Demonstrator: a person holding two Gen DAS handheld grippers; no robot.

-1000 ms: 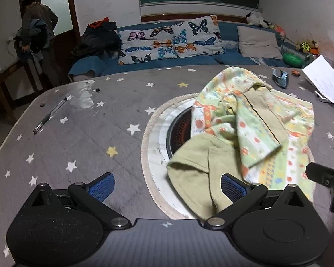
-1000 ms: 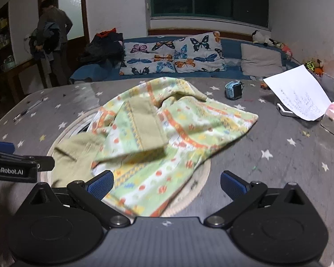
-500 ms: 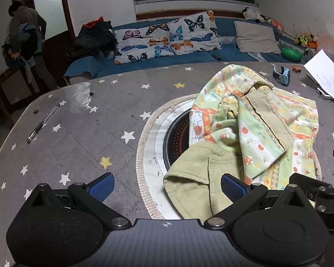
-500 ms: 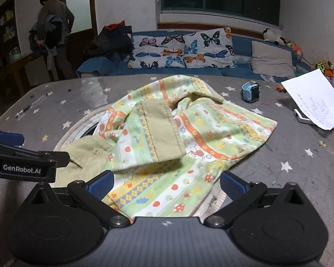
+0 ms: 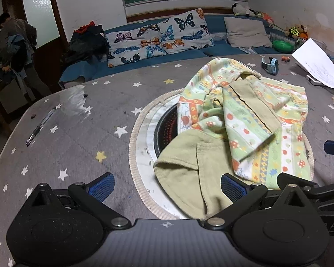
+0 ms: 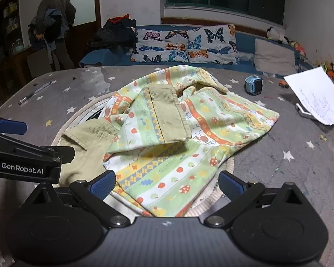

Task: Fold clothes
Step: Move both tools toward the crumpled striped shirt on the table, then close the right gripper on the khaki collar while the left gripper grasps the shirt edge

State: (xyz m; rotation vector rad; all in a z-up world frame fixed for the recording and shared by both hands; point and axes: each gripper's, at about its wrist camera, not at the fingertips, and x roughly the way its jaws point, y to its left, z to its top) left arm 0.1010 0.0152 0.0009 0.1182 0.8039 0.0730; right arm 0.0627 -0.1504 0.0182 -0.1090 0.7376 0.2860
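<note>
A crumpled small garment (image 5: 245, 120) lies on the star-patterned grey table cover, over a round opening. It is khaki outside with a green, orange and yellow printed lining, and it also shows in the right wrist view (image 6: 184, 138). My left gripper (image 5: 167, 185) is open and empty, low over the garment's near khaki edge. My right gripper (image 6: 167, 183) is open and empty over the garment's near printed hem. The left gripper's body shows at the left of the right wrist view (image 6: 26, 155).
A round trimmed opening with a dark pan (image 5: 164, 124) sits under the garment. A pen (image 5: 40, 125) lies at the left, a blue watch (image 6: 253, 85) and a paper sheet (image 6: 316, 95) at the right. A couch with butterfly pillows (image 5: 158, 37) stands behind; a person (image 6: 51, 26) stands far left.
Both grippers have moved closer to the garment and lower over its near edge. Both stay open. The garment has not moved.
</note>
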